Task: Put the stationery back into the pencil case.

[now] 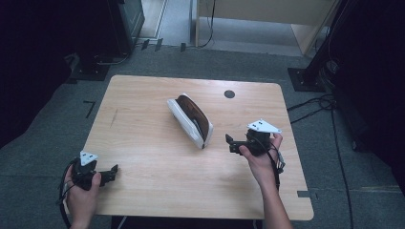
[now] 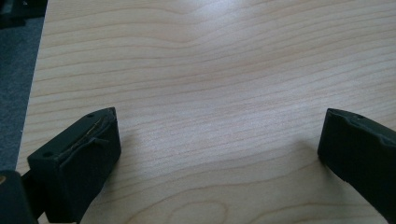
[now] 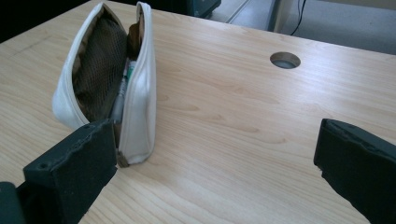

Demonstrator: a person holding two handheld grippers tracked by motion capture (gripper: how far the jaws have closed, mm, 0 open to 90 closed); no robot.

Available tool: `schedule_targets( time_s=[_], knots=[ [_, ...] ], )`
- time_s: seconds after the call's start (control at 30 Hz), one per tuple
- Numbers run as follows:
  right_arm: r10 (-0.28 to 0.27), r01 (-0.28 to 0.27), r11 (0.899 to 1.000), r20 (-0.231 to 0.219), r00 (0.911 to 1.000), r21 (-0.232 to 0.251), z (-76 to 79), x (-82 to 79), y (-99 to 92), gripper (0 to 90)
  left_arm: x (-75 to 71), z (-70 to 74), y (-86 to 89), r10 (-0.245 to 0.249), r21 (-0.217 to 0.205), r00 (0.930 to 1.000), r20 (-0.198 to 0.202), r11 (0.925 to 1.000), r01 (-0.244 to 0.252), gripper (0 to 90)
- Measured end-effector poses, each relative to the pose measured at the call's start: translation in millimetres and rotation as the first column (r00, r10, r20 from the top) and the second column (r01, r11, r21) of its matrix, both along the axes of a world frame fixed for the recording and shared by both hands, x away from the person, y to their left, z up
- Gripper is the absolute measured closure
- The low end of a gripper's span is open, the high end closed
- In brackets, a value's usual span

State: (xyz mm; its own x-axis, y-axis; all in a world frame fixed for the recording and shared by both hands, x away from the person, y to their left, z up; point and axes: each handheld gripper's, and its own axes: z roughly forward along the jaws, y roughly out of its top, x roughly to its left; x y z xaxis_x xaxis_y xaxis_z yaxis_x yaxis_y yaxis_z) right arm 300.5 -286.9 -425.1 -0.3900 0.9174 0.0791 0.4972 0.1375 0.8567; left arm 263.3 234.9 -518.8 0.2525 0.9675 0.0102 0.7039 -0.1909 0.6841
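A white zip pouch (image 1: pixel 190 120) with a brown lining lies unzipped on the middle of the wooden table (image 1: pixel 153 157), running from the far left toward the near right. In the right gripper view the pouch (image 3: pixel 142 88) gapes and pens (image 3: pixel 122 91) show inside. My right gripper (image 1: pixel 229 143) hovers just right of the pouch's near end, pointing left, and its jaws (image 3: pixel 215 149) stand wide open with nothing between them. My left gripper (image 1: pixel 113 172) rests at the table's near left edge, open over bare wood (image 2: pixel 219 135).
A round cable hole (image 1: pixel 229 94) sits in the table behind the pouch, also seen in the right gripper view (image 3: pixel 285 59). Black stand bases (image 1: pixel 305 78) and loose cables (image 1: pixel 320 102) lie on the grey carpet to the right. A dark cabinet (image 1: pixel 126 19) stands at the far left.
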Motion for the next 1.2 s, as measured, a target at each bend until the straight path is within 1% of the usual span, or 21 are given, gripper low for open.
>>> schedule_targets(
  time_s=[0.33,0.4,0.57,0.8,1.03,1.2],
  knots=[
    [-0.050,0.050,0.999,-0.018,0.9986,-0.009,-12.1,-12.6,-24.0,0.0,0.0,0.0,0.0,0.000,0.000,1.0000,0.000,1.0000,0.000,0.0],
    [-0.063,0.063,0.998,-0.022,0.9978,-0.016,-15.1,-15.1,-29.1,0.0,0.0,0.0,0.0,0.000,0.000,1.0000,0.000,1.0000,0.000,0.0],
    [-0.091,0.091,0.996,-0.031,0.9953,-0.015,-22.4,-22.0,-41.7,0.0,0.0,0.0,0.0,0.000,0.000,1.0000,0.000,1.0000,0.000,0.0],
    [-0.133,0.133,0.991,-0.056,0.9895,-0.013,-34.9,-32.1,-60.7,0.0,0.0,0.0,0.0,0.000,0.000,1.0000,0.000,1.0000,0.000,0.0],
    [-0.160,0.158,0.987,-0.071,0.9846,-0.027,-48.9,-43.0,-75.9,0.0,0.0,0.0,0.0,0.000,0.000,1.0000,0.000,1.0000,0.000,0.0],
    [-0.190,0.189,0.982,-0.091,0.9775,-0.026,-59.3,-51.2,-87.8,0.0,0.0,0.0,0.0,0.000,0.000,1.0000,0.000,1.0000,0.000,0.0]
  ],
)
